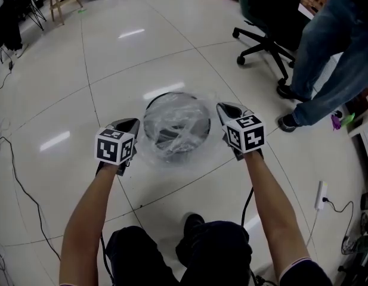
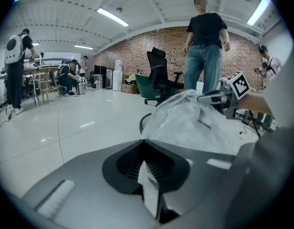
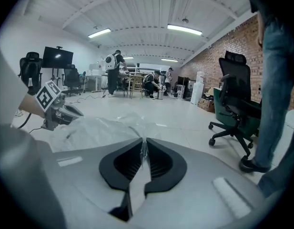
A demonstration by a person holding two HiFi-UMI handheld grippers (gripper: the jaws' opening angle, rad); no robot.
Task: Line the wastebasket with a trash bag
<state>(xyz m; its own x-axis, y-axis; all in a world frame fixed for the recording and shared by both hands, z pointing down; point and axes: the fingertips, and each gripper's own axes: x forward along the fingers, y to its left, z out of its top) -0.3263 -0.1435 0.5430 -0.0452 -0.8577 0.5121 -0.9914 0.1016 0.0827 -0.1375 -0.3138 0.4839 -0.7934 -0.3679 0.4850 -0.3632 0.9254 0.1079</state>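
Clear film, judged light, limp, slippery: trash bag over wastebasket; right fingers pinch its hem, left fingers pressed together at hem.

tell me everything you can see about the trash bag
The trash bag is clear, thin, crinkled plastic film, glossy with highlights. It is draped over the top of the round dark wastebasket, sagging inside and spilling past the rim. The right claw is shut on one edge; the left claw looks shut on the opposite edge.

Open lab-like workspace, brick wall, office chair, monitor
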